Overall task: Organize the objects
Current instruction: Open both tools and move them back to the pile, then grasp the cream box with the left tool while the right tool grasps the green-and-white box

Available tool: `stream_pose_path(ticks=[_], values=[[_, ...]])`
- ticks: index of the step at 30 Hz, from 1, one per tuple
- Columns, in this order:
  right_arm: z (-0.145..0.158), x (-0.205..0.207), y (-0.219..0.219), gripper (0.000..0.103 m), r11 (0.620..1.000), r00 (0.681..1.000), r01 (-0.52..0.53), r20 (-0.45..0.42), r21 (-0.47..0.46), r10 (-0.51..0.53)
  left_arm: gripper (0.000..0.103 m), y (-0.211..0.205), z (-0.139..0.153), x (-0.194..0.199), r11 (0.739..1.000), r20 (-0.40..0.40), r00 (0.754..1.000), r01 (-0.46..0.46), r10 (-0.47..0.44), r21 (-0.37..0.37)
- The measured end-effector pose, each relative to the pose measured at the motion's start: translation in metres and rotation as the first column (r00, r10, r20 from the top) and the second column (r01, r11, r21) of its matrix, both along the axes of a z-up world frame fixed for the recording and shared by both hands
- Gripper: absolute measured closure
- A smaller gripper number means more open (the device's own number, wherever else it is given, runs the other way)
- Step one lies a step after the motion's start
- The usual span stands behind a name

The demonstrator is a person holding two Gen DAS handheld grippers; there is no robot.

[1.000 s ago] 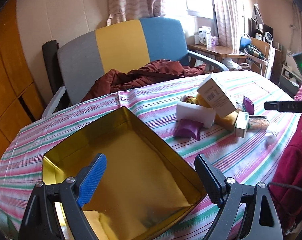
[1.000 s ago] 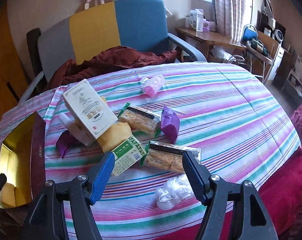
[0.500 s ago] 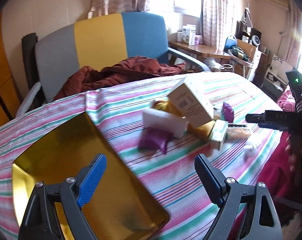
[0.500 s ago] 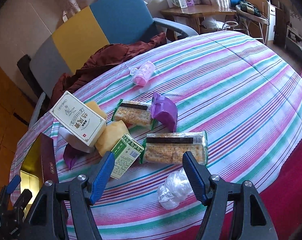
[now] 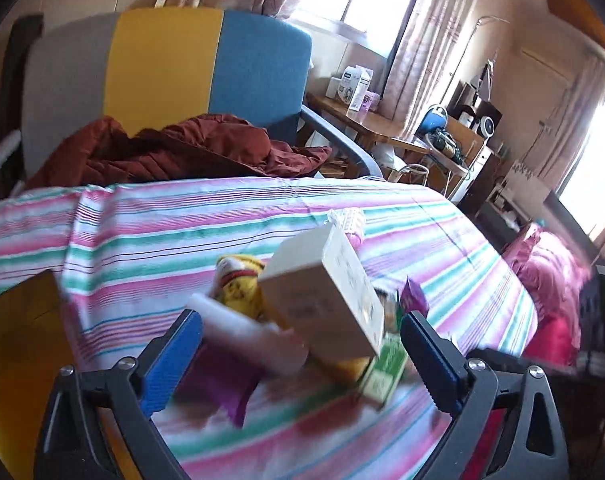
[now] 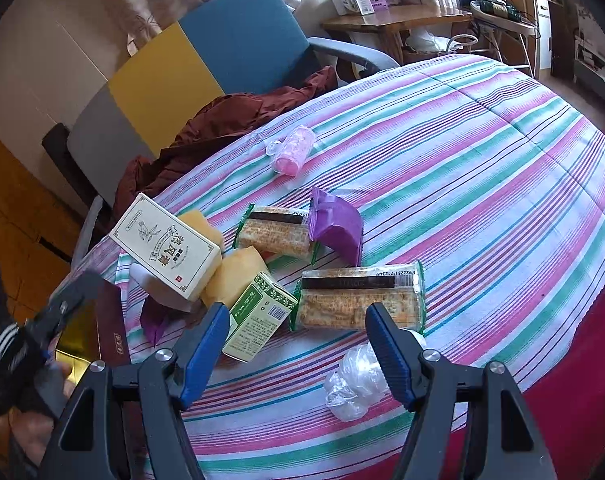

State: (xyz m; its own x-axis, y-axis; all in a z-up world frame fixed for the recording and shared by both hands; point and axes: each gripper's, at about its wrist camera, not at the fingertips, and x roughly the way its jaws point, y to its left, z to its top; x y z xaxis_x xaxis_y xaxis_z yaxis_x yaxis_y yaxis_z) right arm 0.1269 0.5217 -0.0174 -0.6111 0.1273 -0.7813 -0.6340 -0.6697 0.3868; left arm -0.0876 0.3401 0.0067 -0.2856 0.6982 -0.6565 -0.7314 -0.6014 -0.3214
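Left gripper (image 5: 300, 354): I see its jaws opening, already very wide, with nothing pressed by the pads; the view is blurred, and the pile of packets shows between and beyond the fingers.
Right gripper (image 6: 298, 340): I have it about half open, holding nothing, hanging over the near edge of the table (image 6: 482, 160) above the lower cracker pack.
Cream box (image 6: 168, 242): tilted, propped on top of the pile toward the left edge of the table, resting on a white block (image 6: 158, 288) and against the yellow packets (image 6: 232, 280).
Green carton (image 6: 258, 322): lying just in front of the yellow packets, near the front edge; its corner sits beside my right gripper's left finger.
Cracker packs: one (image 6: 360, 298) lies near the front edge, just right of the green carton; the other (image 6: 274, 234) lies behind it, toward the middle of the table.
Purple pouch (image 6: 336, 226): touching the right end of the farther cracker pack.
Second purple wrapper (image 6: 152, 322): tucked under the white block at the pile's left side.
Pink packet (image 6: 292, 150): alone, well apart from the pile, toward the far edge by the chair.
Clear crumpled plastic (image 6: 354, 380): at the front edge, partly behind my right gripper's right finger.
Gold tin (image 6: 84, 340): at the table's left edge, left of the pile; its dark red wall faces the packets.
Striped cloth: covers the whole table.
Chair (image 6: 222, 60): beyond the far edge, with a dark red jacket (image 6: 230, 116) on its seat.
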Motion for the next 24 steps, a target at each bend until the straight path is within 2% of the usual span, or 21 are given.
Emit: stream_pose_path(ticks=[5,8,9,10,12,14,18,24], values=[[-0.001,0.000,0.001,0.031,1.000,1.000,-0.007,-0.006,-0.012,0.007,0.001,0.026,-0.015,-0.022,1.000,0.074,0.997,-0.005,0.003,0.019],[-0.001,-0.002,0.001,0.031,1.000,1.000,-0.012,-0.004,-0.016,0.011,0.001,0.035,-0.025,-0.032,0.999,0.146,0.989,-0.024,0.019,0.036],[-0.001,-0.002,0.001,0.031,1.000,1.000,-0.015,-0.005,-0.018,0.015,0.004,0.037,-0.025,-0.032,0.999,0.147,0.989,-0.024,0.017,0.047],[-0.001,-0.002,0.001,0.031,1.000,1.000,-0.015,-0.005,-0.019,0.015,0.011,0.040,-0.026,-0.030,0.999,0.134,0.991,-0.010,0.003,0.053],[-0.001,-0.002,0.001,0.031,1.000,1.000,-0.012,-0.005,-0.019,0.011,0.033,0.048,-0.029,-0.027,0.998,0.121,0.992,0.041,-0.045,0.037],[-0.001,-0.002,0.002,0.031,1.000,1.000,-0.007,-0.009,-0.021,0.007,0.037,0.047,-0.027,-0.022,0.997,0.111,0.992,0.060,-0.065,0.054],[-0.002,-0.003,0.002,0.031,1.000,1.000,-0.004,-0.004,-0.021,0.004,0.051,0.034,-0.014,-0.015,0.995,0.096,0.992,0.071,-0.077,0.071],[-0.005,-0.008,-0.001,0.031,0.999,0.999,-0.043,0.016,-0.027,0.043,0.052,-0.009,0.021,0.008,0.990,0.021,0.996,0.087,-0.089,0.110]])
